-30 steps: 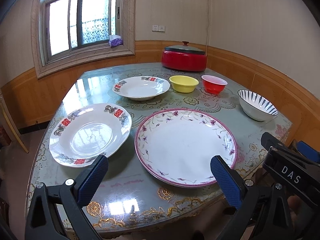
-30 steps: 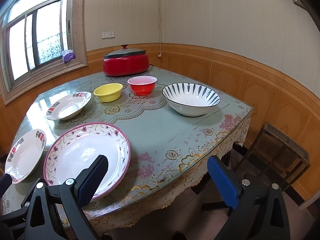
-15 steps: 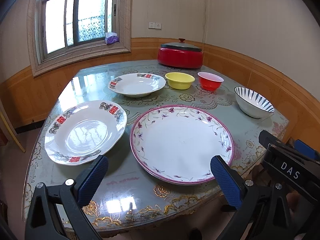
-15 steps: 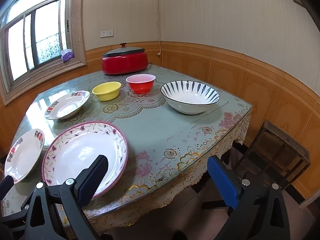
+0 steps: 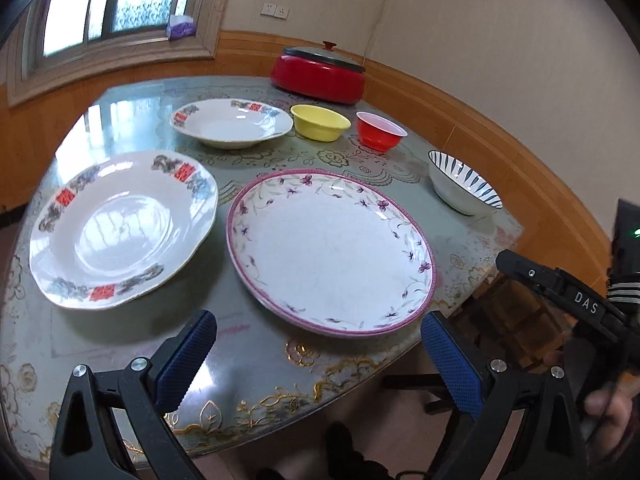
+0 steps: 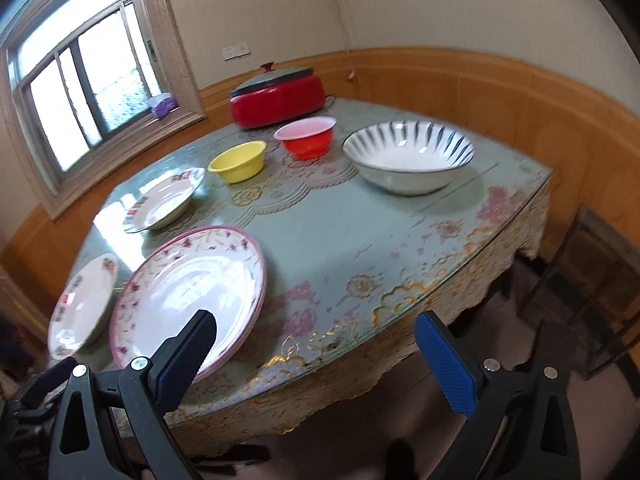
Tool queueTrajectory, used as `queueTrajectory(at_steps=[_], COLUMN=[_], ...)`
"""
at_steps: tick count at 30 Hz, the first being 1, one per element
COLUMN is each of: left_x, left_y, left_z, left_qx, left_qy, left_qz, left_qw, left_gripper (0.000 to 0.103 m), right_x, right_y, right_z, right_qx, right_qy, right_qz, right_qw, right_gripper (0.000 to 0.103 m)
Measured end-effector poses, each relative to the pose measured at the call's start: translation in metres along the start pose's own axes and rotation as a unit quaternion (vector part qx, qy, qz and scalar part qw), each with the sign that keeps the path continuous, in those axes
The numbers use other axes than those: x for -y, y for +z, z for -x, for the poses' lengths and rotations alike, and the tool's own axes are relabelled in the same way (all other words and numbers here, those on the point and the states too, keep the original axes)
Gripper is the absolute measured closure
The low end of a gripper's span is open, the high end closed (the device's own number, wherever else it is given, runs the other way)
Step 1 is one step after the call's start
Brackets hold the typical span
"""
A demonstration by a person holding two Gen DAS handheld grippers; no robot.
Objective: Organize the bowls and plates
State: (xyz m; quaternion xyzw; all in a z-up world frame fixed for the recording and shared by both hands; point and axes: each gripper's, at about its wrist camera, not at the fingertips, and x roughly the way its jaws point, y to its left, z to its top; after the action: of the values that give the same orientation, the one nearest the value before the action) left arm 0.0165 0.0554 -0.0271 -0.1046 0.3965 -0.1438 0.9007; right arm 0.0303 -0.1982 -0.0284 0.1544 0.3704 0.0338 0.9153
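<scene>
A large pink-rimmed floral plate [image 5: 330, 250] [image 6: 188, 296] lies near the table's front edge. A white plate with red marks [image 5: 120, 228] [image 6: 82, 306] lies to its left, and a second one [image 5: 232, 122] [image 6: 162, 198] lies farther back. A yellow bowl [image 5: 320, 122] [image 6: 238, 160], a red bowl [image 5: 380, 134] [image 6: 308, 138] and a blue-striped white bowl [image 5: 464, 186] [image 6: 408, 156] stand behind and to the right. My left gripper [image 5: 318, 354] is open and empty above the front edge. My right gripper [image 6: 316, 354] is open and empty, off the table's front corner.
A red electric pot with a grey lid [image 5: 320, 72] [image 6: 278, 94] stands at the back of the table [image 6: 344, 240]. A wooden chair [image 6: 592, 292] stands to the right of the table. A window [image 5: 100, 0] is behind at the left.
Both grippers have tilted and moved slightly forward over the table's front edge. The dishes have not moved, and both grippers stay open.
</scene>
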Motion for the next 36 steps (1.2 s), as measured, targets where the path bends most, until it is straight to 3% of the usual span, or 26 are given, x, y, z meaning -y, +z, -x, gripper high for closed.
queueTrajectory(at_steps=[4, 8, 10, 13, 15, 16, 22, 28, 30, 33, 36], left_x=[-0.021, -0.030, -0.029, -0.029, -0.028, -0.027, -0.019, -0.016, -0.015, -0.013, -0.008], left_y=[-0.002, -0.004, -0.005, -0.003, -0.002, 0.000, 0.006, 0.007, 0.007, 0.004, 0.006], left_z=[0.000, -0.002, -0.002, -0.007, -0.009, -0.011, -0.025, -0.043, -0.050, -0.059, -0.063], left_qx=[-0.016, -0.021, -0.022, -0.024, -0.026, -0.025, -0.015, -0.020, -0.022, -0.027, -0.020], left_qy=[-0.002, 0.016, 0.019, 0.029, 0.039, 0.041, 0.055, 0.079, 0.089, 0.095, 0.112], left_qz=[0.034, 0.051, 0.054, 0.068, 0.076, 0.078, 0.101, 0.126, 0.133, 0.144, 0.144], left_qw=[0.9993, 0.9984, 0.9981, 0.9970, 0.9960, 0.9958, 0.9933, 0.9887, 0.9870, 0.9846, 0.9830], left_gripper=[0.004, 0.004, 0.007, 0.008, 0.012, 0.012, 0.017, 0.041, 0.053, 0.054, 0.054], right_x=[0.017, 0.015, 0.006, -0.009, -0.015, -0.019, -0.026, -0.037, -0.040, -0.046, -0.050], right_y=[0.010, 0.023, 0.033, 0.045, 0.054, 0.059, 0.084, 0.090, 0.090, 0.088, 0.087], right_z=[-0.010, -0.019, -0.027, -0.042, -0.059, -0.068, -0.122, -0.158, -0.165, -0.174, -0.178], right_qx=[-0.047, -0.067, -0.073, -0.085, -0.100, -0.108, -0.159, -0.197, -0.209, -0.226, -0.228], right_qy=[0.110, 0.151, 0.149, 0.147, 0.151, 0.150, 0.167, 0.161, 0.166, 0.171, 0.170], right_qz=[-0.034, -0.020, 0.012, 0.071, 0.094, 0.103, 0.145, 0.204, 0.219, 0.242, 0.263], right_qw=[0.992, 0.986, 0.986, 0.983, 0.979, 0.977, 0.962, 0.945, 0.938, 0.928, 0.922], right_gripper=[0.002, 0.002, 0.003, 0.022, 0.055, 0.060, 0.068, 0.071, 0.078, 0.079, 0.089])
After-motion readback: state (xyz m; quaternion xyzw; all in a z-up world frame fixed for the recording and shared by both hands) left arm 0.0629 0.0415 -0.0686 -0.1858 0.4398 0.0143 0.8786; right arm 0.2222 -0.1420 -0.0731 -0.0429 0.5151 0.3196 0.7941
